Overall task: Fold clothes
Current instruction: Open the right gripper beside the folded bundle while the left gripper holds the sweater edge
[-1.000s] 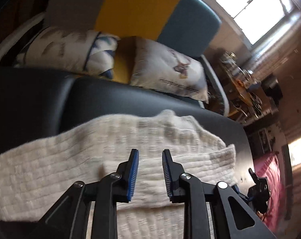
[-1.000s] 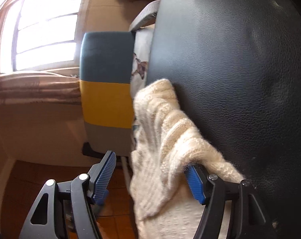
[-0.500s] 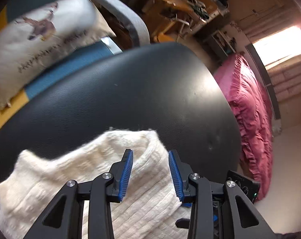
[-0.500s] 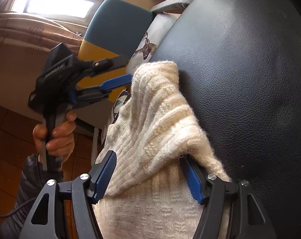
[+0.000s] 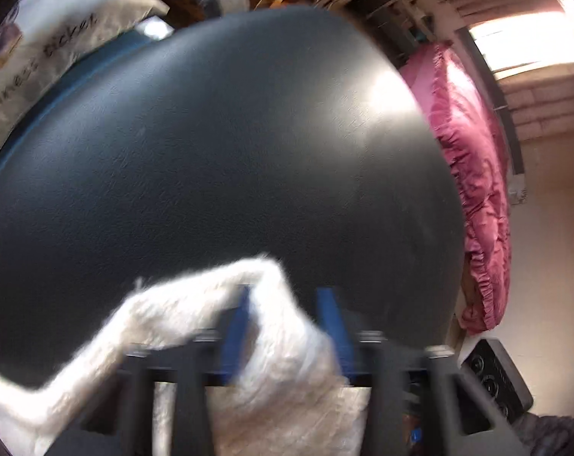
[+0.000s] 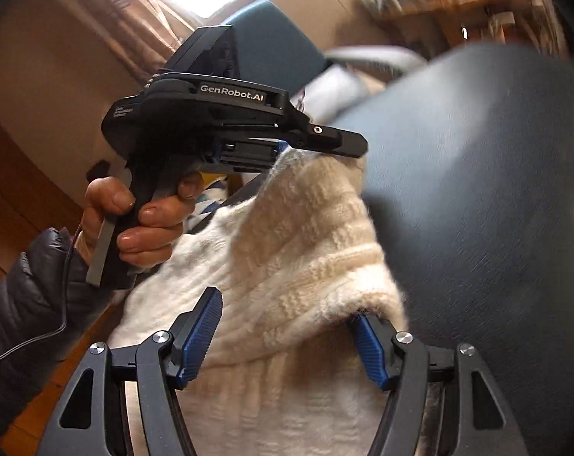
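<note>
Cream knit sweater lay bunched on the black padded surface, near its edge. Left gripper seen closing over a fold of the sweater, with fabric between the blue pads; firm pinch not confirmed because of blur. Viewed from the right wrist, left gripper held by a hand in a dark puffy sleeve, tip at the sweater's far end. Right gripper spread wide, straddling a thick roll of sweater, right pad tucked under the fabric. Pink cloth beyond the surface.
</note>
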Demonstrator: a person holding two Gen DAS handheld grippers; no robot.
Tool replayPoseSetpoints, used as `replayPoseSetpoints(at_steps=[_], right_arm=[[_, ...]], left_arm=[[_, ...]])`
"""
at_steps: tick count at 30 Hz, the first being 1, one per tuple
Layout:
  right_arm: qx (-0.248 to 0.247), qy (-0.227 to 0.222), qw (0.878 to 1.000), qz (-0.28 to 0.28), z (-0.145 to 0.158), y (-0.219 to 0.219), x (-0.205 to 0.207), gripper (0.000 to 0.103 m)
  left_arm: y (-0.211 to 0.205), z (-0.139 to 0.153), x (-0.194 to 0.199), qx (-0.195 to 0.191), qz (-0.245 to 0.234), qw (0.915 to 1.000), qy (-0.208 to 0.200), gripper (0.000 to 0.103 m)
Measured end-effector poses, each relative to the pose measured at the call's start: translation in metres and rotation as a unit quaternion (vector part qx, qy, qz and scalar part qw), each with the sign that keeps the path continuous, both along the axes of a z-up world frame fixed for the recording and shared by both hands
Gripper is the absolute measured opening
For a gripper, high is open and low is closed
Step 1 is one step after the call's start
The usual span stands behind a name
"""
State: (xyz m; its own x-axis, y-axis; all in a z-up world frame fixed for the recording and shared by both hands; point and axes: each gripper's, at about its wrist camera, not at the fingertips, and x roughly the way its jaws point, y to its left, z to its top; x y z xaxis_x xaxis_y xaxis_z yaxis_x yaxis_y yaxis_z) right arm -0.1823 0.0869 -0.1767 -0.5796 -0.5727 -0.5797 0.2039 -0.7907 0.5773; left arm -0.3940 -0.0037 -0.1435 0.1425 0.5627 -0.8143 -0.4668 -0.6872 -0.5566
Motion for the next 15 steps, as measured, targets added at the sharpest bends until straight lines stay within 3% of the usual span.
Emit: replayPoseSetpoints(at_steps=[4,5,10,14,15], right_arm=[[0.063,0.018,0.998,-0.026,0.002,-0.011,0.013,0.067],[0.072,0.016,0.997,-0.026,0.002,-0.013,0.014,0.067],[0.117,0.006,0.993,-0.021,-0.002,-0.022,0.019,0.067],[0.085,-0.015,0.996,0.000,-0.004,-0.015,0.017,0.067],[0.057,-0.024,0.998,0.013,-0.004,-0.008,0.017,0.067]], left_arm=[[-0.018,0.016,0.011,0.091,0.022,0.9938,0.060,0.008],[-0.021,0.014,0.010,0.099,0.029,0.9924,0.067,0.008],[-0.041,-0.009,-0.001,0.094,0.072,0.9894,0.085,0.008],[-0.025,-0.024,-0.006,0.062,0.086,0.9902,0.091,0.008],[-0.022,-0.026,-0.008,0.057,0.095,0.9895,0.093,0.008]])
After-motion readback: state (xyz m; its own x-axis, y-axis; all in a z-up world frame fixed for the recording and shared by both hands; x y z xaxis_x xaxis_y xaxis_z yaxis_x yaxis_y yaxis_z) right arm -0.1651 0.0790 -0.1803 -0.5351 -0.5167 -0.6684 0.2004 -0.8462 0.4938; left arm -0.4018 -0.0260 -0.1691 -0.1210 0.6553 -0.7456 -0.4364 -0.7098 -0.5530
